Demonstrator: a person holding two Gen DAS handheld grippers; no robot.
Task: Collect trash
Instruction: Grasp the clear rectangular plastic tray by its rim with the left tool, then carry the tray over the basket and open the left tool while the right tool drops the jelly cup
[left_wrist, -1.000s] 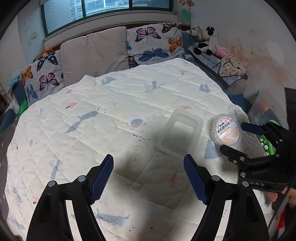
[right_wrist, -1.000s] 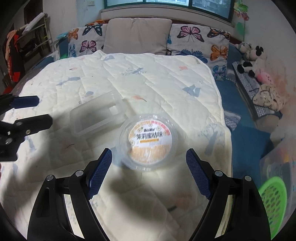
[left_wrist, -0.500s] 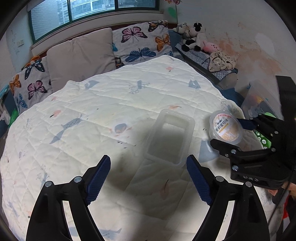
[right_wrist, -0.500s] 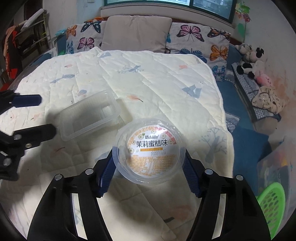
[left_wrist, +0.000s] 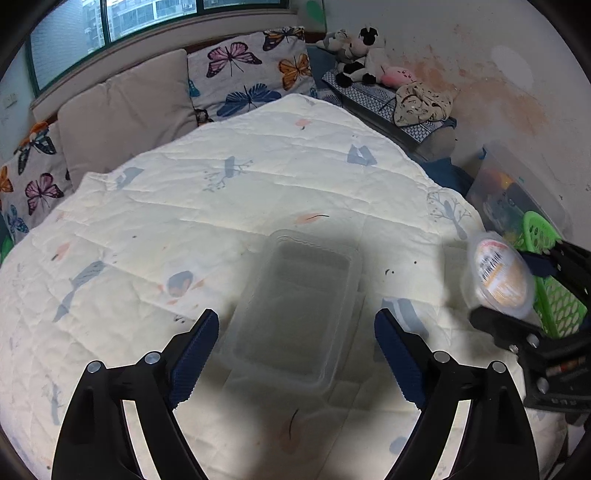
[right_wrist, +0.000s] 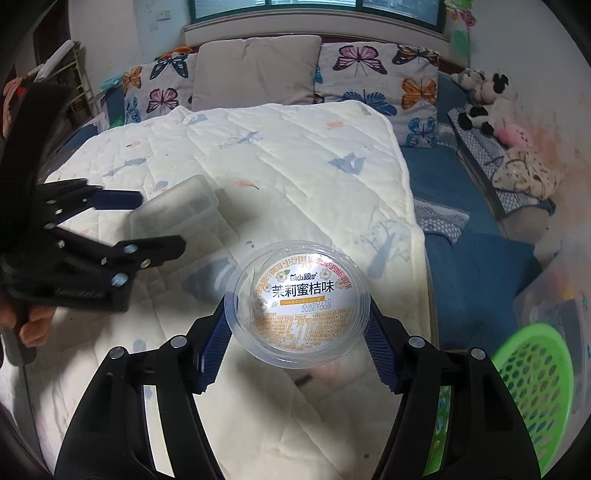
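Right gripper (right_wrist: 297, 350) is clamping the round labelled cup (right_wrist: 299, 304), needing carrying to the green basket (right_wrist: 535, 387) at right, while left gripper (left_wrist: 295, 347) is opening over the clear tray (left_wrist: 295, 306) on the bed (left_wrist: 221, 192).

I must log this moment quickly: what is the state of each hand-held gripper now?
Left hand-held gripper: jaws opening, holding nothing; the clear tray lies between them, untouched.
Right hand-held gripper: closed on the round cup.

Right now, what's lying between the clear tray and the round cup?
Only bare quilt, in the right wrist view: the tray lies on it, the cup sits clamped in the right gripper.
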